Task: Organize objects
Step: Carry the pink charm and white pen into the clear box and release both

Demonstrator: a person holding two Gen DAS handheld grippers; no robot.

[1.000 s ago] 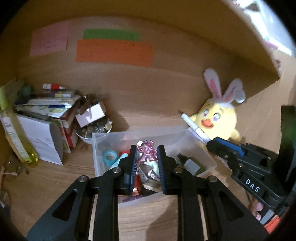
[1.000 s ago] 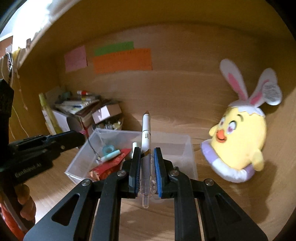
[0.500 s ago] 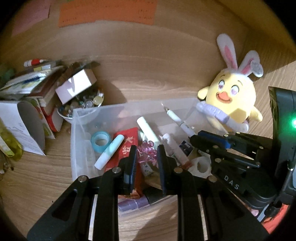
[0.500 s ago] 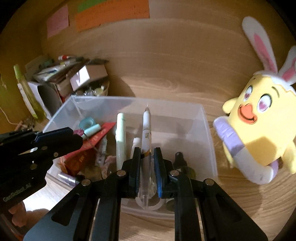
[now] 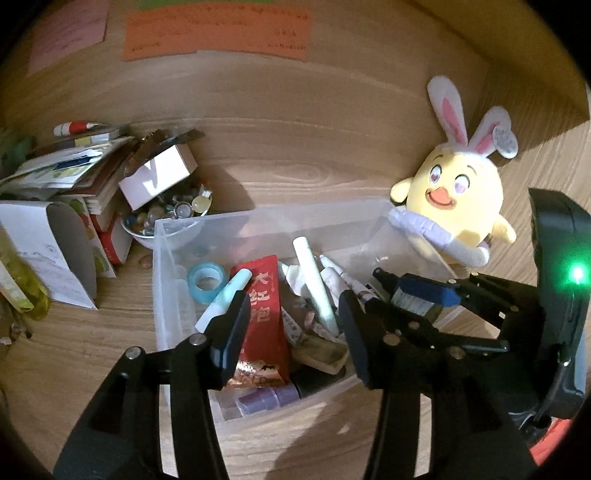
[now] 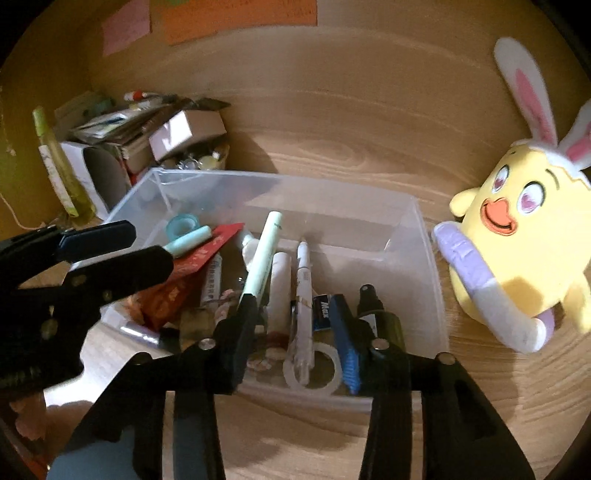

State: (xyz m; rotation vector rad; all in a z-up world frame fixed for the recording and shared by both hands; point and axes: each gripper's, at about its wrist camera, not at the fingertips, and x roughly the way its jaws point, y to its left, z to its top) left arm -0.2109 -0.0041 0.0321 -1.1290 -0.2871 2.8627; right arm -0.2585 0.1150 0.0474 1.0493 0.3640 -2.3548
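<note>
A clear plastic bin point(image 5: 258, 218) point(image 6: 280, 177) on the wooden desk holds a red packet point(image 5: 264, 314), a blue tape roll point(image 5: 207, 280), a mint pen point(image 6: 262, 258), a dark spray bottle point(image 6: 373, 306) and other small items. My left gripper point(image 5: 291, 314) hangs over the bin's near side, jaws opening, nothing pressed between them. My right gripper point(image 6: 295, 317) hovers over the bin's right half, jaws opening too. The white pen point(image 6: 303, 295) lies loose in the bin below them, its tail on a clear tape ring point(image 6: 310, 365).
A yellow plush chick with rabbit ears point(image 5: 461, 206) point(image 6: 517, 236) sits right of the bin. Left of it are a bowl of glass beads point(image 5: 166, 214), stacked books and boxes point(image 5: 74, 177) and a yellow-green bottle point(image 5: 18, 280). Coloured notes point(image 5: 214, 33) hang on the back wall.
Both grippers came down over the bin and spread their jaws. The right one let the white pen fall into the bin; the pink charm is gone from between the left fingers.
</note>
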